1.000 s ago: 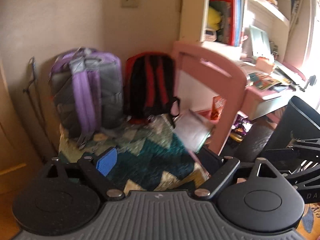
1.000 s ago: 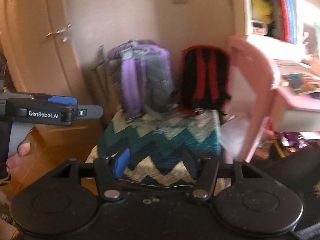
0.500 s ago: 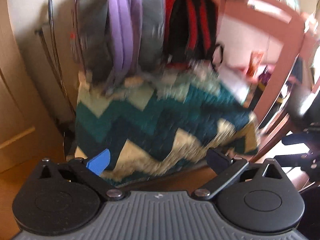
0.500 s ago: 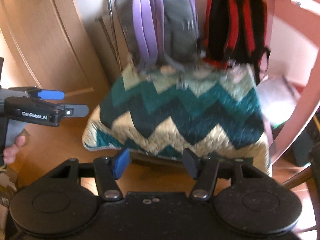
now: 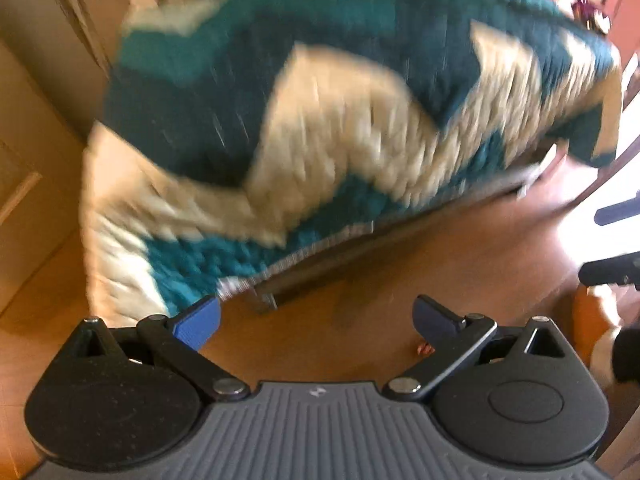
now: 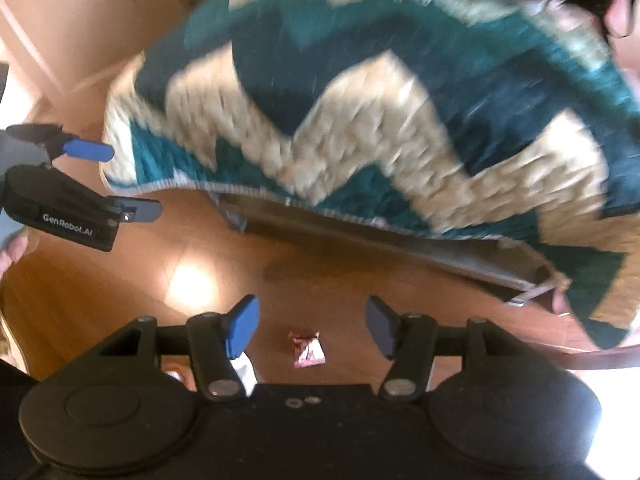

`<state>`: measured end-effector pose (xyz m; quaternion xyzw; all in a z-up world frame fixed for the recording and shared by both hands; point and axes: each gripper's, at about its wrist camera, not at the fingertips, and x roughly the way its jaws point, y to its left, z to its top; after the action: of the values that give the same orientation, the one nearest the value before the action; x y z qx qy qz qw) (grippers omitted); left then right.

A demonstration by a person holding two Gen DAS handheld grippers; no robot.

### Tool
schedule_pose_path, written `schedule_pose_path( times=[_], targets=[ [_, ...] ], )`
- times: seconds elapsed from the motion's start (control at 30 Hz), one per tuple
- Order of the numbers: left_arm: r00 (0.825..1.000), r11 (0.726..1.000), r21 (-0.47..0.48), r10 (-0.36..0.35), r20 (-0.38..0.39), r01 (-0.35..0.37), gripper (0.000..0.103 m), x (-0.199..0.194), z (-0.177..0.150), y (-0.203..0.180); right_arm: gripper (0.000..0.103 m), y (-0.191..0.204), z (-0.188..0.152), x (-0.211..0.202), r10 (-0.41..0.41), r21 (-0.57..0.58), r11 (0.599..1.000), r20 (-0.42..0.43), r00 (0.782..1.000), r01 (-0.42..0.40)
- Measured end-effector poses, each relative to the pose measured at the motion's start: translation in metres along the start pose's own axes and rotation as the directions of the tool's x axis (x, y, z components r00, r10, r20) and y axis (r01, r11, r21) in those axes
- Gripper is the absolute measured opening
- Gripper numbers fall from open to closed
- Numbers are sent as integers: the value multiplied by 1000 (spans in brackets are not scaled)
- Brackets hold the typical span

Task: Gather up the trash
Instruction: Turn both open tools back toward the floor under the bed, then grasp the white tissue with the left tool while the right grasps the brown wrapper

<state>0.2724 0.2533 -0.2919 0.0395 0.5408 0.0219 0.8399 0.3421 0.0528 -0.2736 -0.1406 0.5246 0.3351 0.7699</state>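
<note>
Wooden floor (image 6: 192, 280), warm brown, with a bright glare patch near its left part in the right wrist view. Chevron quilt (image 6: 380, 120) in teal, dark blue and cream hangs over a low frame; frame edge (image 6: 400, 236) shows under the hem. Both views are motion-blurred on the quilt. Right hand-held gripper (image 6: 312, 326): fingers spread wide, nothing between the pads, blue pad (image 6: 242, 326) on the left finger, darker pad on the right. Candy wrapper (image 6: 307, 349), small, pinkish and crinkled, lies on the floor in the gap between the two right fingers, close to the gripper body, apart from both pads and clear of the quilt hem. Something white (image 6: 245, 372) shows behind the left finger link; cannot tell what it is. Left hand-held gripper (image 5: 316, 318): fingers spread, empty, over bare floor just in front of the quilt's lower edge (image 5: 304, 252); its blue pad (image 5: 200, 324) overlaps the hem in the view, contact cannot be told. A small reddish scrap (image 5: 425, 347) peeks out beside the left gripper's right finger, mostly hidden. In the right wrist view the left gripper (image 6: 120, 184) appears at the left edge, side-on above the floor, well apart from the wrapper. Pale wooden cabinet (image 6: 80, 20) stands behind the quilt at upper left.
</note>
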Motion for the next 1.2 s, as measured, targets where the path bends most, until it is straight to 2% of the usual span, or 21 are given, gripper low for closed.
schedule_pose_path(
  times=[0.13, 0.27, 0.33, 0.53, 0.7, 0.8, 0.9, 1.0, 1.07, 1.17, 1.2],
  targets=[
    [991, 993, 99, -52, -121, 64, 103, 58, -26, -6, 59, 6, -8, 56, 0, -41, 999, -96, 995, -4],
    [967, 968, 220, -68, -247, 124, 103, 115, -64, -23, 59, 12, -18, 106, -12, -87, 996, -204, 979, -6],
    [953, 958, 241, -82, -293, 156, 103, 138, -82, -30, 59, 13, -23, 129, -22, -104, 995, -247, 969, -4],
    [903, 969, 96, -172, -393, 227, 103, 192, -126, -39, 59, 12, -29, 187, -8, -80, 997, -328, 945, -20],
    [887, 977, 21, -182, -425, 210, 102, 220, -154, -48, 59, 10, -36, 233, 8, -45, 999, -392, 920, -28],
    [867, 976, -9, -199, -456, 219, 102, 236, -166, -52, 59, 8, -45, 260, 1, -26, 1000, -429, 903, -13],
    [865, 974, 24, -187, -465, 224, 102, 243, -179, -63, 59, 8, -50, 281, -5, -8, 1000, -461, 887, 2],
    [878, 973, 82, -156, -453, 215, 102, 245, -186, -74, 59, 8, -50, 293, -1, 4, 1000, -463, 886, 3],
    [884, 974, 119, -123, -451, 195, 98, 248, -189, -80, 58, 8, -50, 299, 14, 22, 1000, -466, 885, -4],
    [883, 969, 163, -93, -460, 187, 88, 252, -195, -88, 57, 9, -51, 305, 16, 21, 1000, -472, 881, -7],
    [887, 966, 182, -81, -454, 181, 88, 252, -196, -90, 57, 9, -52, 306, 13, 14, 1000, -473, 881, -7]
  ],
)
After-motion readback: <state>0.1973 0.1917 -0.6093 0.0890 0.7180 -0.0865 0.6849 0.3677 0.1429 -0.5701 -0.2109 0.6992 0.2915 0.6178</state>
